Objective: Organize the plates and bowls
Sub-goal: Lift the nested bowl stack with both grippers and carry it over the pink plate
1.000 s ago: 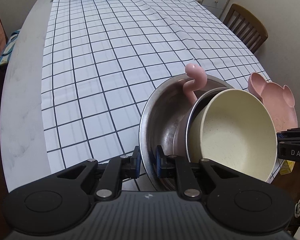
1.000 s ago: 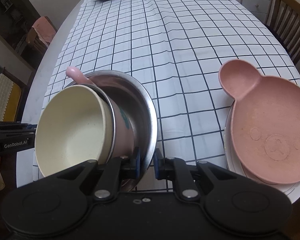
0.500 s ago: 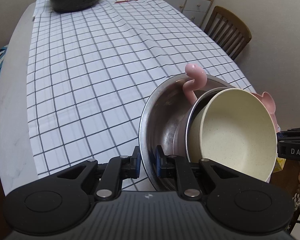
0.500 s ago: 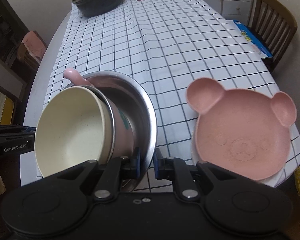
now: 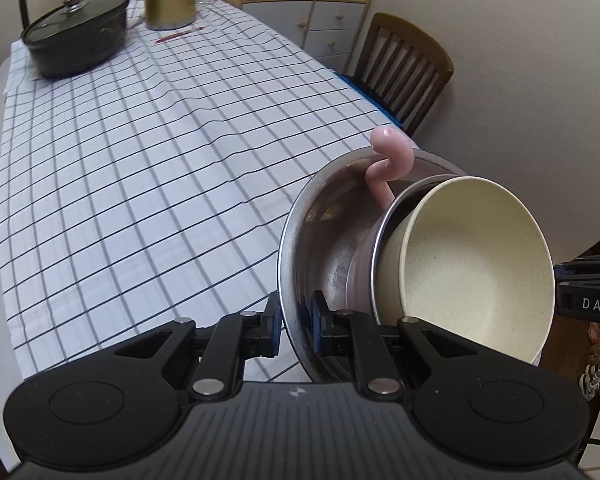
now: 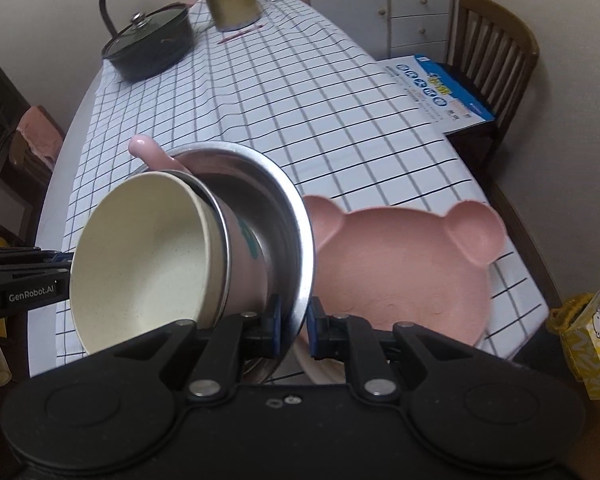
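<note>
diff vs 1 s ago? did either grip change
No grip change. Both grippers, left and right, stay clamped on opposite sides of the steel bowl rim and have lifted the nested stack: the table now lies farther below, and the stack overlaps the pink bear plate. The cream bowl and pink cup remain nested, tilted as before.

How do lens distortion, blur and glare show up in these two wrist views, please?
Left wrist view: fisheye bends the checked tablecloth lines into curves, near grid lines look smeared, dark vignette fills the corners, and soft glare sits on the steel bowl wall. Right wrist view: same curvature; the pink bear plate and cream bowl look evenly lit, without hard shadows.
</note>
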`<state>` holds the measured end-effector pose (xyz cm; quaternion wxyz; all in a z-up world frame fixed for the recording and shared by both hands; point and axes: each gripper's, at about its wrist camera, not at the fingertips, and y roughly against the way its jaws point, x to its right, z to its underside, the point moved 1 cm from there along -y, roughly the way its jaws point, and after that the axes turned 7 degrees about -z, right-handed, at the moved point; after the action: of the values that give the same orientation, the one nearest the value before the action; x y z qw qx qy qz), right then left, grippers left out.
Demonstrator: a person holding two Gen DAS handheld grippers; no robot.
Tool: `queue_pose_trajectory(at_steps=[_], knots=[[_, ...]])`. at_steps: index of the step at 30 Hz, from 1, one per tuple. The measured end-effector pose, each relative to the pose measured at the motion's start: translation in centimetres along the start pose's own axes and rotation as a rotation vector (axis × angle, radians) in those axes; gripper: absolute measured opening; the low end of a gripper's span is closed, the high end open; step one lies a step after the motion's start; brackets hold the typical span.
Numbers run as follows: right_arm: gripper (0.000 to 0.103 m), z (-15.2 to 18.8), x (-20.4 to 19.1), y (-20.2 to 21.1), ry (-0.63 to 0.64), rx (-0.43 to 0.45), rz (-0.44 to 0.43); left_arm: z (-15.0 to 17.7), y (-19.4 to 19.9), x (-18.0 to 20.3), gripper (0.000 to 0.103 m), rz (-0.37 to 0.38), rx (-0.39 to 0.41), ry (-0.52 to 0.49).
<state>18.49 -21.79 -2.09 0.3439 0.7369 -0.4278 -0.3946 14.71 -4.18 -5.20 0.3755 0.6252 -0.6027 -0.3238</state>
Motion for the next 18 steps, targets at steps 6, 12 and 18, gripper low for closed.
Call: queue_pose_trajectory(at_steps=[6, 12, 18], knots=[[0.013, -0.5, 3.4, 1.2, -0.039, 0.021, 0.022, -1.9, -1.2, 3.6, 0.014, 0.016, 0.015, -0.034], [0.013, -0.5, 6.9, 1.7, -0.079, 0.034, 0.04, -2.8, -3.2, 7.5, 0.013, 0.029, 0.006, -0.053], [0.013, 0.0, 10.1, 1.4, -0.115, 0.018, 0.055, -2.6, -5.5, 10.8, 0.013, 0.036, -0.017, -0.081]])
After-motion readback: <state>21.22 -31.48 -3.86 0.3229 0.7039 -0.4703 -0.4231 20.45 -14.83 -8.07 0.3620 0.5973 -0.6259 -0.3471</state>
